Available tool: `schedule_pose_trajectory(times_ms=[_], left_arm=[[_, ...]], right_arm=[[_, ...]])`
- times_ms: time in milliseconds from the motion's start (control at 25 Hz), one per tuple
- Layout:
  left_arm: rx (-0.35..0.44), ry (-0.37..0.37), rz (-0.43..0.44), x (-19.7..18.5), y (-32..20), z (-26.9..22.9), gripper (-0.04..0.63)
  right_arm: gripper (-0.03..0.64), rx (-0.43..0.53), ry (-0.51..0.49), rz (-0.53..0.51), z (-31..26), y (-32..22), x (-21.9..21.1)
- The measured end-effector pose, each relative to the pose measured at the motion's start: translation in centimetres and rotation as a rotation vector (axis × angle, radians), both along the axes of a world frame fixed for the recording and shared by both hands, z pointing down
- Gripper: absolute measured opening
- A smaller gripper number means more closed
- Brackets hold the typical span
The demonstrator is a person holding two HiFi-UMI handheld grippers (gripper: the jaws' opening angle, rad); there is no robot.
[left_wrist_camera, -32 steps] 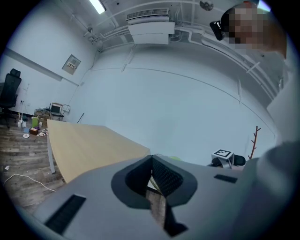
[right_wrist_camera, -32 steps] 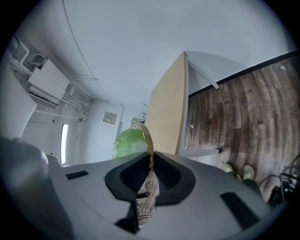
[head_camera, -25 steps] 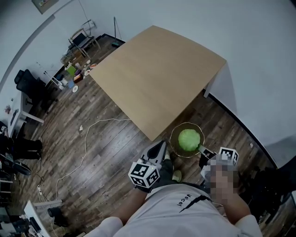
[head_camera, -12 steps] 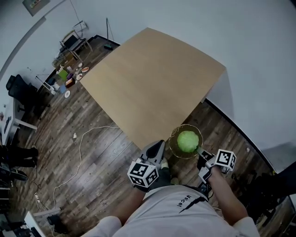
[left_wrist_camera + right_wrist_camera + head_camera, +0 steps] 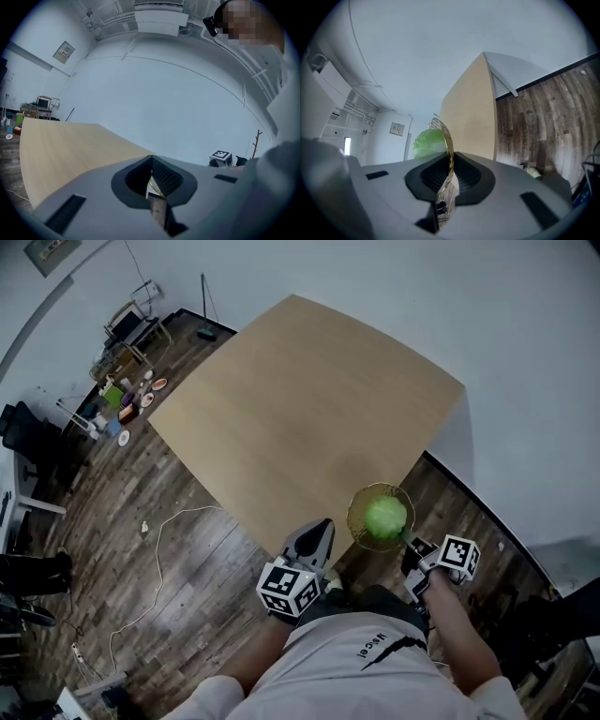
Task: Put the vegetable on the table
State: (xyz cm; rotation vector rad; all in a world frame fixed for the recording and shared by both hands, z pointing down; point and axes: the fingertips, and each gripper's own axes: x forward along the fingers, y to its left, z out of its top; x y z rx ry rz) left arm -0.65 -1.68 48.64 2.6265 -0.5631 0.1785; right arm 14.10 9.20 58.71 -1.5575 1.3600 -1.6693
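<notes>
A round green vegetable (image 5: pixel 385 516) lies on a clear amber-rimmed plate (image 5: pixel 357 517). My right gripper (image 5: pixel 410 543) is shut on that plate's near rim and holds it at the near edge of the light wooden table (image 5: pixel 300 399). In the right gripper view the plate rim (image 5: pixel 447 140) stands edge-on between the jaws of the right gripper (image 5: pixel 450 171), with the vegetable (image 5: pixel 427 143) to its left and the table (image 5: pixel 471 119) beyond. My left gripper (image 5: pixel 316 536) is shut on nothing, just off the table's near edge. In its own view, the left gripper (image 5: pixel 152 177) points across the table (image 5: pixel 65 145).
Dark wooden floor (image 5: pixel 187 549) surrounds the table, with a white cable (image 5: pixel 161 538) lying on it at the left. Low shelves with small items (image 5: pixel 117 395) and a black chair (image 5: pixel 28 432) stand far left. A white wall (image 5: pixel 525 352) runs behind and to the right.
My right gripper has carried the plate with the vegetable up and forward, from over the floor to the table's near edge. The left gripper has stayed shut beside it.
</notes>
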Motion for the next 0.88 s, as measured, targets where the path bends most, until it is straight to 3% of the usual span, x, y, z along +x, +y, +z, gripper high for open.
schedule_pose_trajectory(times_ms=[360, 880], left_arm=[[-0.037, -0.006, -0.053, 1.3, -4.8, 1.3, 0.014], [-0.073, -0.033, -0.239, 7.2, -14.9, 1.5, 0.014]], right_arm=[[0.037, -0.019, 0.019, -0.051, 0.9, -6.5, 2.7], [0.038, -0.079, -0.007, -0.275, 3.6, -18.7, 8.5]])
